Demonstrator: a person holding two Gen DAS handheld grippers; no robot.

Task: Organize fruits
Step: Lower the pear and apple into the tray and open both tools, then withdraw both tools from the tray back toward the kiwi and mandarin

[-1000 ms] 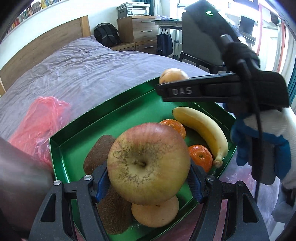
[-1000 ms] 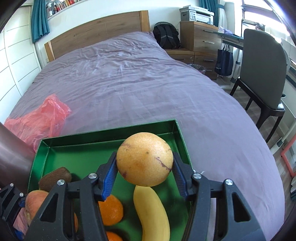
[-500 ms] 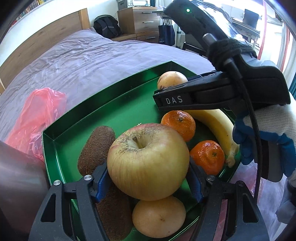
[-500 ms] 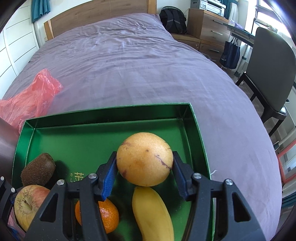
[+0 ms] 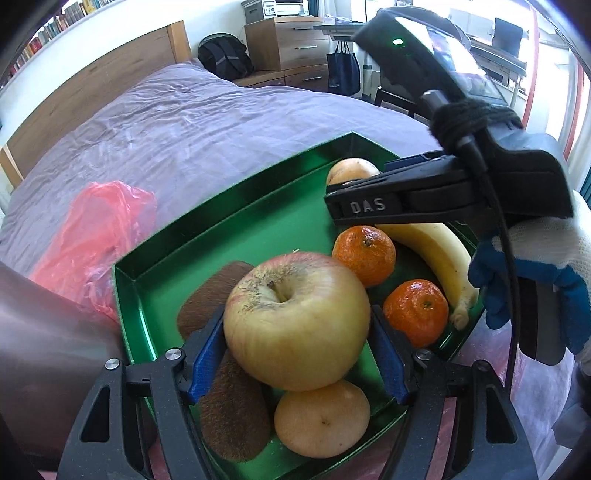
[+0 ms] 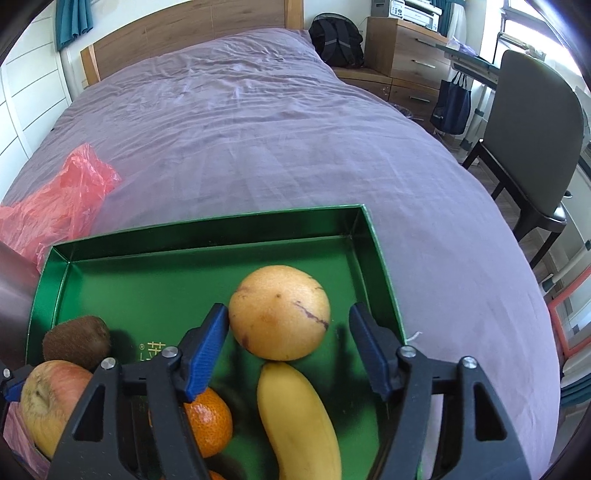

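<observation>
Left tongs point(image 5: 297, 354) clamped on a large yellow-pink apple point(image 5: 295, 321), blue pads against both sides, jaws easing apart slightly; apple held just above the green tray point(image 5: 221, 236); beneath the tongs a pale round fruit point(image 5: 321, 421) and two brown kiwis point(image 5: 232, 417), one nearer, one behind the apple; to the right of these tongs two mandarins point(image 5: 364, 254), one nearer, one farther, and a banana point(image 5: 439, 258) along the tray's right side.

Right tongs point(image 6: 288, 350) opening wide; yellow-orange round fruit point(image 6: 279, 312) between the pads, left pad just beside or barely touching it, right pad clear with a gap, fruit resting on the tray floor; banana directly below it, nearer the tongs; gloved hand point(image 5: 539, 266) on the handle, seen from the left view.

Beyond both tongs, tray's far half bare; red plastic bag point(image 6: 55, 206) on the purple bed point(image 6: 258, 129) left of the tray; farther off, wooden headboard point(image 6: 184, 29), backpack point(image 6: 336, 37), drawers point(image 6: 406, 48), chair point(image 6: 532, 122).
</observation>
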